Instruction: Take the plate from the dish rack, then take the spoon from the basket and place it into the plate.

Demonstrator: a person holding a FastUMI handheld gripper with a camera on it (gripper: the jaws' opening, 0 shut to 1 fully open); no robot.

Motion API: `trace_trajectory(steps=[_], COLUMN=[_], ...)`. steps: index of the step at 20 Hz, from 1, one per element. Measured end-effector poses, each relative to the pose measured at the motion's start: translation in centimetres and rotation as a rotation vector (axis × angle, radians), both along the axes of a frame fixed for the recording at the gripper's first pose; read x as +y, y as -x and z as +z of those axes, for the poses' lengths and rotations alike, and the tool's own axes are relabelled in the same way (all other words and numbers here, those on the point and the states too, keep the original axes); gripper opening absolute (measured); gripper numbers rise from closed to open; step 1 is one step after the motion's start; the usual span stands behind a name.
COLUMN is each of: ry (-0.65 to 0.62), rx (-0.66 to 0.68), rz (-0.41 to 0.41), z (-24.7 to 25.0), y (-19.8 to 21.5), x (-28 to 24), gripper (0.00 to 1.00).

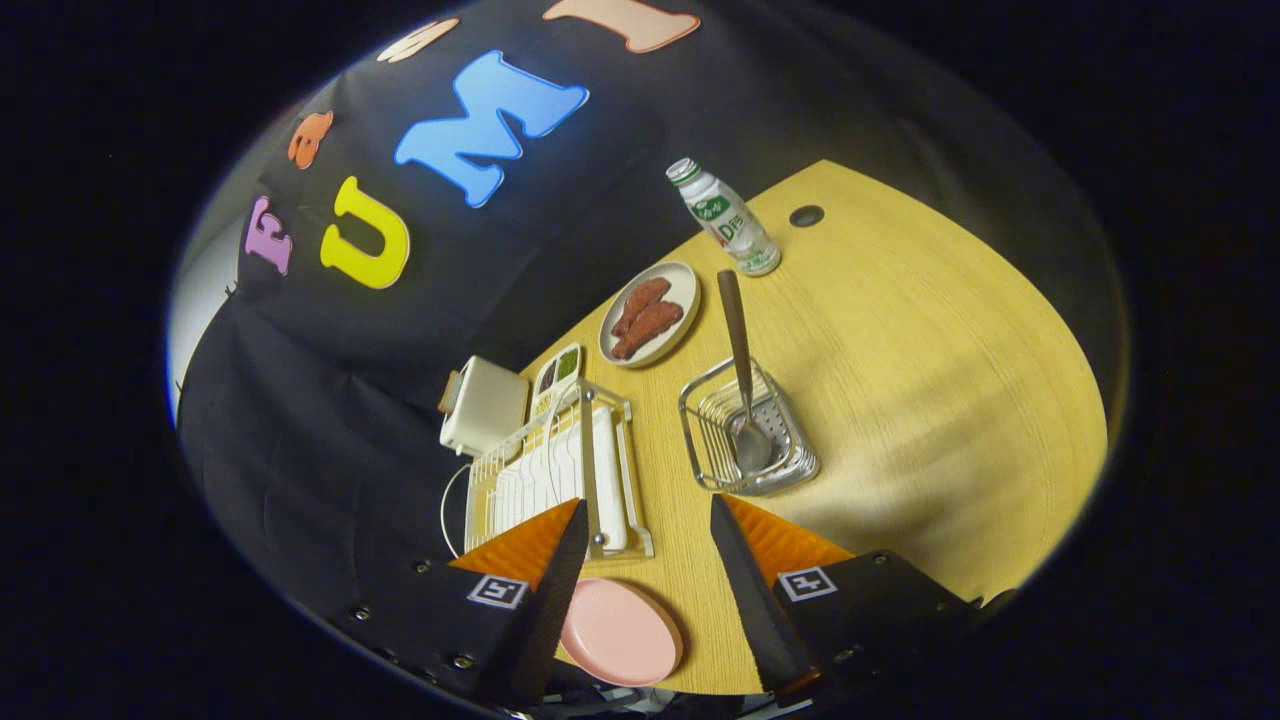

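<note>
Your gripper (648, 520) spread wide and holding nothing, pink plate (620, 632) flat on the table (900, 400) between its fingers, spoon (742, 385) upright in the wire basket (747, 430) ahead, white dish rack (550, 475) beside it.

spoon (742, 380) in basket (700, 440), rack (560, 480) left of it; plate (620, 632) between parted tongs (648, 530)

Light fell brightest on the wooden table (900, 380), dimming past the bottle (725, 217); focus stayed sharp, with fisheye curving at the tabletop's rim.
</note>
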State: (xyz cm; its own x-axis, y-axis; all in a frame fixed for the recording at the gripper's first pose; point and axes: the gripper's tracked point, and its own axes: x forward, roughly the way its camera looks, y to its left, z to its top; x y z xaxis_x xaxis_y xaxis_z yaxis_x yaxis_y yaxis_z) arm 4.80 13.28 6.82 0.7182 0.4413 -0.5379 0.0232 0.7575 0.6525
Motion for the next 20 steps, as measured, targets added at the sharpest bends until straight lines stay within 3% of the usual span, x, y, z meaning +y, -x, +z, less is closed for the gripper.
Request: trace_trajectory(steps=[11,12,14,16,17,19,20], ry=[0.145,0.146,0.152,0.169,0.194,0.232,0.264], rx=[-0.003,0.001,0.017,0.033,0.043,0.039,0.036], rz=[-0.168,-0.172,-0.168,-0.157,-0.156,-0.162,-0.158], z=[-2.0,-2.8,-3.6,-4.6,-5.5,-5.2,-5.5], y=[-10.1,-11.0,-11.7,-12.4,-12.6,-12.5,-12.5], x=[-5.0,-4.7,-4.6,-3.9,-3.9,-4.2,-4.1], gripper=[0.74,0.63,0.62,0.47,0.47,0.14,0.15])
